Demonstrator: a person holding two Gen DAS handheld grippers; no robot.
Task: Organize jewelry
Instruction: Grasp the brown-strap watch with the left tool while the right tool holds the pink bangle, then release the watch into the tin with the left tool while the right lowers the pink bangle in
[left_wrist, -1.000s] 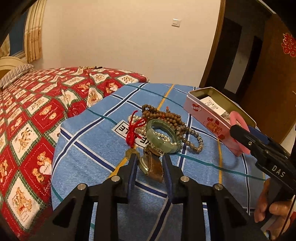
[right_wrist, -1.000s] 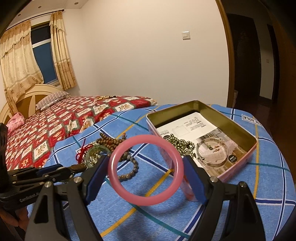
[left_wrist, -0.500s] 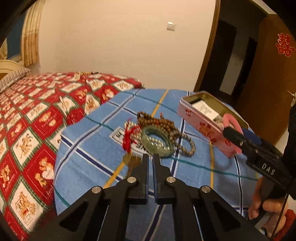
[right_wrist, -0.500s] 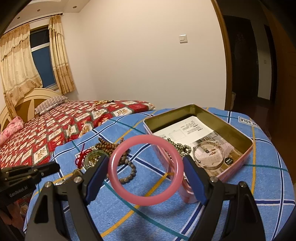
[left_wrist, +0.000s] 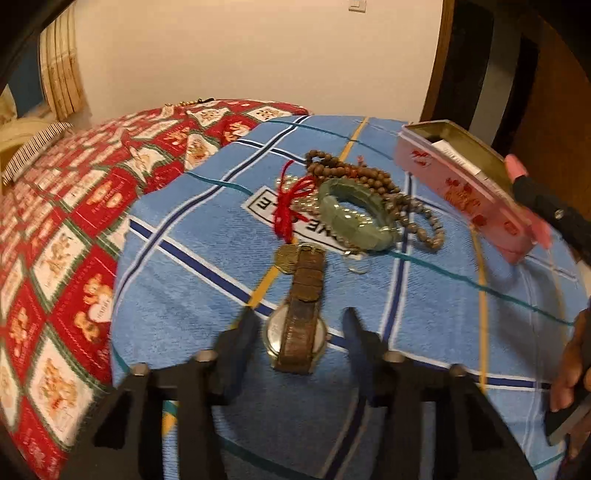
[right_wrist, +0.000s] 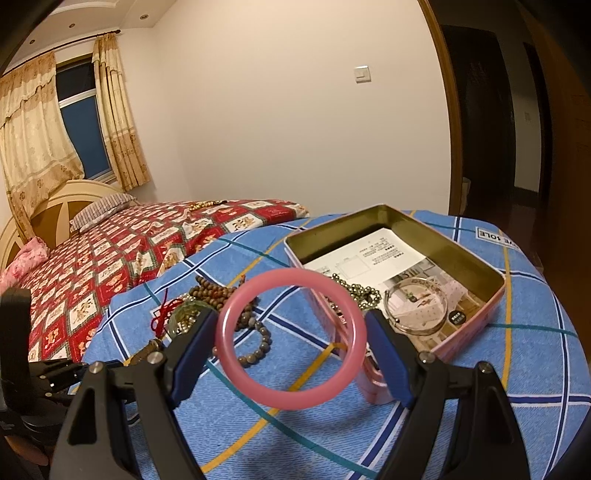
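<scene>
Left gripper (left_wrist: 297, 328) spread wide, fingers either side of the watch (left_wrist: 296, 334) but not touching it. Watch lies flat on the blue plaid cloth (left_wrist: 177, 295), face between the fingertips, brown strap running away from the claw toward the jewelry heap. Just ahead of the strap end: a brass coin charm (left_wrist: 287, 257) with red knotted cord (left_wrist: 286, 206). Farther ahead and a bit right, a green jade bangle (left_wrist: 354, 214) on top of brown wooden beads (left_wrist: 351, 173), and a grey bead bracelet (left_wrist: 424, 229) right of it.

Right gripper (right_wrist: 291, 339) clamped on the pink bangle (right_wrist: 291, 339), blue pads pressing its left and right edges, ring upright and facing the camera, held above the cloth. Ahead-right of this claw, the open pink tin (right_wrist: 461, 334), just beside the bangle's right side. Inside the tin: a printed leaflet (right_wrist: 369, 258), a metal bead chain (right_wrist: 356, 291), a clear bangle (right_wrist: 415, 306). Ahead-left, the jewelry heap. Red patterned bed (right_wrist: 110, 251) beyond.
</scene>
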